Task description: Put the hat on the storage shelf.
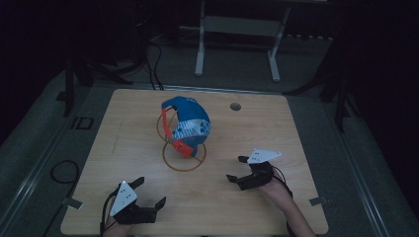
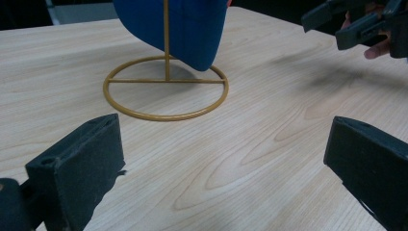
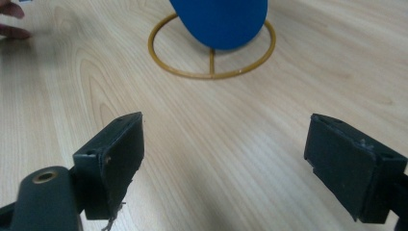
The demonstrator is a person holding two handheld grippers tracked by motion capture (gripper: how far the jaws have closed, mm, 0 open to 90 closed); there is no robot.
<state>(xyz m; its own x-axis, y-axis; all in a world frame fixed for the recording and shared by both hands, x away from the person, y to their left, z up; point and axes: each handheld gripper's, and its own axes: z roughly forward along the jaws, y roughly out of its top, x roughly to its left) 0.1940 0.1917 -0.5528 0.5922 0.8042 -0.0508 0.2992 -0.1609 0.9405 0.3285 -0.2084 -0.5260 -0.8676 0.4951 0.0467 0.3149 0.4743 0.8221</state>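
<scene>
A blue cap (image 1: 190, 121) with an orange-red strap hangs on a thin gold wire stand (image 1: 184, 165) near the middle of the wooden table (image 1: 128, 133). My left gripper (image 1: 150, 191) rests near the front left edge, open and holding nothing. Its own view has the stand's ring base (image 2: 166, 115) ahead between the wide jaws, under the cap's blue lower edge (image 2: 192, 29). Front right of the stand, my right gripper (image 1: 236, 168) is also open and holds nothing. From there the ring (image 3: 211, 74) and cap (image 3: 221, 19) lie straight ahead.
A round cable hole (image 1: 235, 106) sits at the table's back right. Behind the table stand the white legs of another frame (image 1: 200, 49), and cables (image 1: 64, 173) lie on the floor at the left. The room around is dark. Fingers of the person's other hand (image 3: 12, 21) show at the right gripper view's top left.
</scene>
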